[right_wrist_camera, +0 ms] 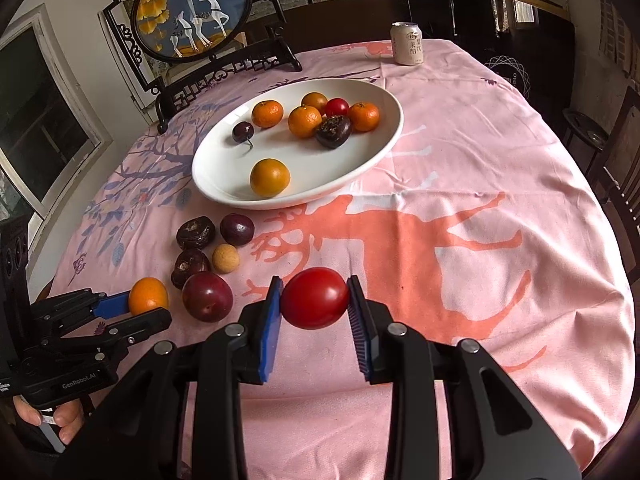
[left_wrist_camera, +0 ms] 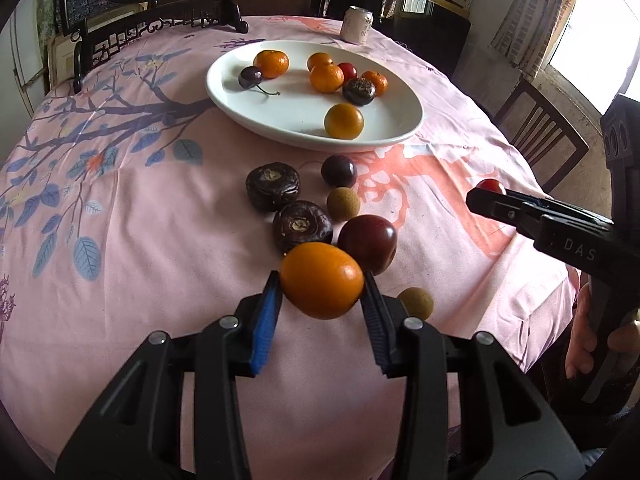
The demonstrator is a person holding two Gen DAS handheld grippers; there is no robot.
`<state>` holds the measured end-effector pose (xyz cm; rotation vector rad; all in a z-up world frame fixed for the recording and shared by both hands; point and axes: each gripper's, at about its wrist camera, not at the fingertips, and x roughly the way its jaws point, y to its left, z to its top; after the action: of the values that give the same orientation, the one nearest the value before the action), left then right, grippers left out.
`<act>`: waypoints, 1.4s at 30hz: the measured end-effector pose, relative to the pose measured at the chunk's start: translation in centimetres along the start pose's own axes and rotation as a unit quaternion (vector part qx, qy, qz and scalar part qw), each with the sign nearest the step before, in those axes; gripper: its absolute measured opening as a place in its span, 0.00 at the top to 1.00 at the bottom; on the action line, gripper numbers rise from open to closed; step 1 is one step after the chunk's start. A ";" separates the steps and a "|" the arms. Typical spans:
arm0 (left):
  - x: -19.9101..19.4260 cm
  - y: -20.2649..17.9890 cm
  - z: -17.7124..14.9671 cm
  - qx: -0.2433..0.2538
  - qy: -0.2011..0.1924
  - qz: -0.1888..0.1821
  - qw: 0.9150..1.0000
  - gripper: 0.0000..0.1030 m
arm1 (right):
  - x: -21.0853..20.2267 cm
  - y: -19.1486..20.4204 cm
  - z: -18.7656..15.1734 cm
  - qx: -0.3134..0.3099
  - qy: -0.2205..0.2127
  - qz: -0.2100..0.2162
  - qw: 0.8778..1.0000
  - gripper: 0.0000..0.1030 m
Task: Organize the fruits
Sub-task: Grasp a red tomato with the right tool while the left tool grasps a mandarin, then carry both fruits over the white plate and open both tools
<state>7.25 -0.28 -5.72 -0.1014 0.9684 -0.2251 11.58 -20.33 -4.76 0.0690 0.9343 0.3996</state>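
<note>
Left gripper [left_wrist_camera: 322,300]: clamped on an orange kumquat [left_wrist_camera: 322,280], a blue pad touching each side, at the near edge of the table.
Right gripper [right_wrist_camera: 314,306]: clamped on a red cherry tomato [right_wrist_camera: 315,298], pads pressed on both sides, above the pink tablecloth [right_wrist_camera: 480,208].
Near loose fruit: a tan longan [left_wrist_camera: 416,303] lies just right of the left gripper; a dark red plum [left_wrist_camera: 369,243] sits just behind the kumquat.
Middle loose fruit: two dark brown water chestnuts [left_wrist_camera: 302,226], [left_wrist_camera: 273,186], a second longan [left_wrist_camera: 342,203] and a small purple plum [left_wrist_camera: 339,171] cluster between the grippers and the plate.
Plate [left_wrist_camera: 240,92]: white, oval, beyond the loose fruit; it holds a lone orange fruit [left_wrist_camera: 344,121] near its front rim, a dark cherry with stem [left_wrist_camera: 251,77], a mandarin [left_wrist_camera: 271,63], and a huddle of three more orange fruits, a red tomato and a dark water chestnut [left_wrist_camera: 359,91].
Far edge: a drink can [right_wrist_camera: 407,44] stands upright behind the plate; a round deer picture in a dark carved stand [right_wrist_camera: 192,8] stands at the far left.
</note>
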 end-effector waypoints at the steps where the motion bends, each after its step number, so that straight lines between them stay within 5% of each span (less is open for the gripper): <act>1: -0.4 0.1 0.1 0.000 -0.004 -0.001 1.000 0.61 | 0.0 0.2 0.0 -0.002 0.000 -0.001 1.000 0.68; 19: -3.0 2.2 7.5 0.013 -0.051 0.011 0.999 0.61 | 0.8 1.4 1.2 -0.027 0.007 -0.006 1.000 0.69; 31: 7.7 1.5 18.9 0.022 -0.004 0.041 0.999 0.61 | 6.3 1.1 11.3 -0.084 -0.001 -0.076 0.994 0.69; 42: 12.4 2.8 20.9 -0.002 0.034 0.043 0.999 0.59 | 11.2 -1.5 13.7 -0.068 0.029 -0.095 0.993 0.68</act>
<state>31.66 -0.78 -4.49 -0.0567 1.0391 -0.1485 28.78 -16.11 -5.56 -0.1569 0.9596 0.2882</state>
